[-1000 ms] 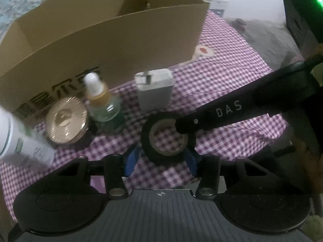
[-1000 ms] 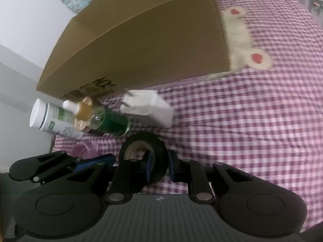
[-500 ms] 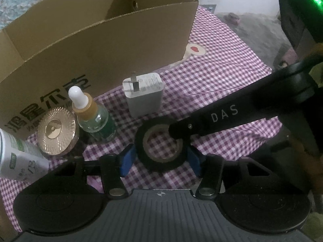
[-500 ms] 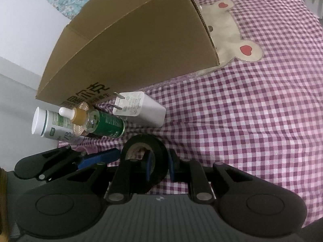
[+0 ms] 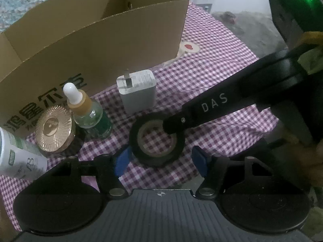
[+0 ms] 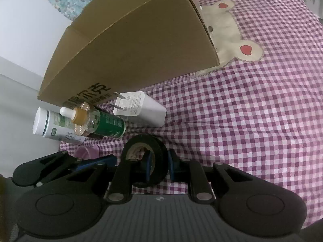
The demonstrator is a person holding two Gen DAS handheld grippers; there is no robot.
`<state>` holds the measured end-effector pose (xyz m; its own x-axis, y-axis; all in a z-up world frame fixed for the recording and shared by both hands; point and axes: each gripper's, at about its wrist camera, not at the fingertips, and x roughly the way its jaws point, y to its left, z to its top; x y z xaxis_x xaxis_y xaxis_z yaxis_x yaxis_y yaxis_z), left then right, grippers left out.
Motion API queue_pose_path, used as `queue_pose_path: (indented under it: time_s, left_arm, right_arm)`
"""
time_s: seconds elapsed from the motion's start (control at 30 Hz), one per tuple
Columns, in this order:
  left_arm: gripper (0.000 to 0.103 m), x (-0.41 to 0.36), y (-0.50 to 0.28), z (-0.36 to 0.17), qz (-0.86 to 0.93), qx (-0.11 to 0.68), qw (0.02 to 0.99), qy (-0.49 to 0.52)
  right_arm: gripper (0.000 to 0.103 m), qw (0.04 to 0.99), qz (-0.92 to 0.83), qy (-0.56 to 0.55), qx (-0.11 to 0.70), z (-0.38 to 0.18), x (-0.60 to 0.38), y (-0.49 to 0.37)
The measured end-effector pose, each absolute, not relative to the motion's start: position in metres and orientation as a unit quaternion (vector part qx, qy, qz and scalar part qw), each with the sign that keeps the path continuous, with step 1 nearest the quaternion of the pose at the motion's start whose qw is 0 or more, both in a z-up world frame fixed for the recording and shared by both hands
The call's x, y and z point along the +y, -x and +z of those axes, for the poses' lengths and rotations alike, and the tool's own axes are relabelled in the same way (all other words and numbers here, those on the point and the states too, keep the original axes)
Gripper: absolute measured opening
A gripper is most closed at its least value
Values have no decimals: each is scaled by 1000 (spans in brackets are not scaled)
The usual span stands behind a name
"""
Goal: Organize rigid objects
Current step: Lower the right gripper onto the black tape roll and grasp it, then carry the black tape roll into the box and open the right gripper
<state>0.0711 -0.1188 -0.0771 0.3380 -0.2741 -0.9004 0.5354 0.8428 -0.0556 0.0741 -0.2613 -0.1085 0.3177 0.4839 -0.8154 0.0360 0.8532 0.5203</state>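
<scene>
Handover step: my right gripper (image 6: 158, 166) pinches the tape roll's (image 6: 144, 151) wall; my left gripper (image 5: 161, 159) is opening around it. Next, lift toward the cardboard box (image 6: 131, 46) ahead.

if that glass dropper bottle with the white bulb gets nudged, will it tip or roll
Probably tips: the clear glass dropper bottle stands upright, tall and narrow, on soft purple checked cloth. Being round, it would likely roll once down. The gold ridged lid close beside it might stop it.

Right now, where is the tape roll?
The tape roll lies on the checked cloth in front of the charger, right of the dropper bottle. The right gripper pinches its wall.
</scene>
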Motion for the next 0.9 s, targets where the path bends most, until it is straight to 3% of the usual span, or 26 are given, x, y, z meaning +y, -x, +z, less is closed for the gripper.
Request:
queue_pose_path:
  time_s: [0.9]
  left_arm:
    - [65, -126, -74, -79, -228, 512, 817, -134]
  right_arm:
    - [19, 795, 140, -220, 548, -107, -243, -63]
